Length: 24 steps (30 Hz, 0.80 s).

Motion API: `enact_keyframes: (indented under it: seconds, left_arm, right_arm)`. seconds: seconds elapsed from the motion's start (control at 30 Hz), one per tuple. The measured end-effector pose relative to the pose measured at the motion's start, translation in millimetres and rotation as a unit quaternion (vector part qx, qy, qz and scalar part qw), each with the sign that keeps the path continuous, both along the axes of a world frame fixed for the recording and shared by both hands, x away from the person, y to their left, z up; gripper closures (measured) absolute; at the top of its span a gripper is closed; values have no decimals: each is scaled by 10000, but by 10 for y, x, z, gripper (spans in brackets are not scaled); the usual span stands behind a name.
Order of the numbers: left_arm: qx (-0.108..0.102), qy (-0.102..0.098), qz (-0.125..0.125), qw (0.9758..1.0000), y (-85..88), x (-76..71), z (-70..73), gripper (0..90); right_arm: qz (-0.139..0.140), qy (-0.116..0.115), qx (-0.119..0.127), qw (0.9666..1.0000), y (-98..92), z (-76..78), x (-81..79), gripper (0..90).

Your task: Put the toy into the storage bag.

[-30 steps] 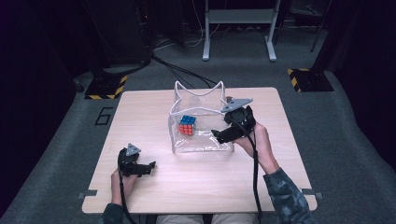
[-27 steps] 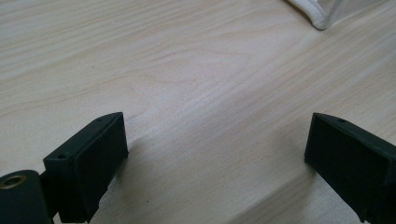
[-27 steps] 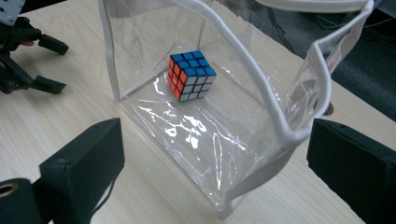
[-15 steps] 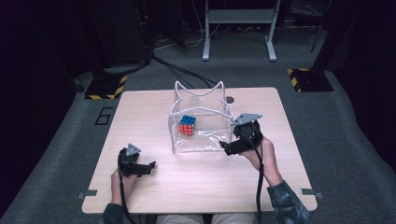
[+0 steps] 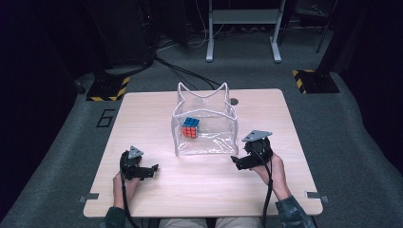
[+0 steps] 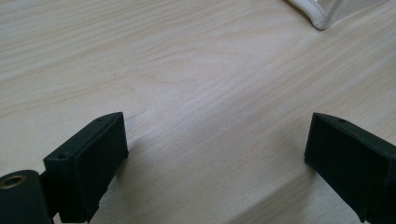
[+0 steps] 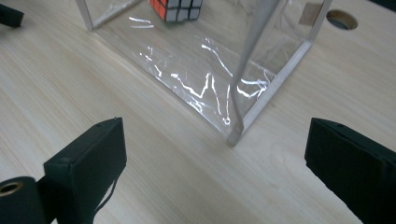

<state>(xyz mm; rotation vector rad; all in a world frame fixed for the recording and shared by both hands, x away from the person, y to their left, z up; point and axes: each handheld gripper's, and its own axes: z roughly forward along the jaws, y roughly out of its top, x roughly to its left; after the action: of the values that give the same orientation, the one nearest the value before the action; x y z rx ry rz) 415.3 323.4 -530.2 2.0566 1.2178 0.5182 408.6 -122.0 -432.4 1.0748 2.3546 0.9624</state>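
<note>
A clear plastic bag [image 5: 205, 124] with white edging stands open-topped in the middle of the wooden table [image 5: 142, 114]. Inside it, at the left, sits a colour-tiled puzzle cube [image 5: 190, 127], whose lower edge also appears in the right gripper view [image 7: 176, 9]. My right gripper [image 5: 240, 162] rests low on the table just off the bag's near right corner [image 7: 233, 135], open with nothing between its jaws. My left gripper [image 5: 151, 171] lies on the table at the front left, open and empty, with the bag's near left corner [image 6: 322, 16] far ahead.
A round cable hole [image 5: 233, 101] lies in the table behind the bag. A grey stand [image 5: 242, 28] and black-and-yellow floor plates [image 5: 107, 88] sit on the carpet beyond the table's far edge. Metal brackets [image 5: 89, 196] mark the front corners.
My right gripper has drawn back from the bag's right wall toward the table's front, and now sits low by the near right corner. The left gripper stayed still.
</note>
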Motion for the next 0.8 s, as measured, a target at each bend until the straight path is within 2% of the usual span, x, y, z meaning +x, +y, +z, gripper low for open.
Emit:
enact_keyframes:
  seconds: [0.53, 0.73, 0.8]
  left_arm:
    - [-1, -1, 6, 10000, -1, 0, 0, 56]
    - [4, -2, 1, 10000, 0, 0, 0, 56]
    - [7, 3, 3, 10000, 0, -1, 1, 56]
  right_arm:
    - [-317, 424, 33, 9986, -165, -705, -106, 41]
    - [-411, 444, 30, 9982, -204, -899, -144, 36]
    - [-399, 373, 30, 9985, -209, -923, -163, 30]
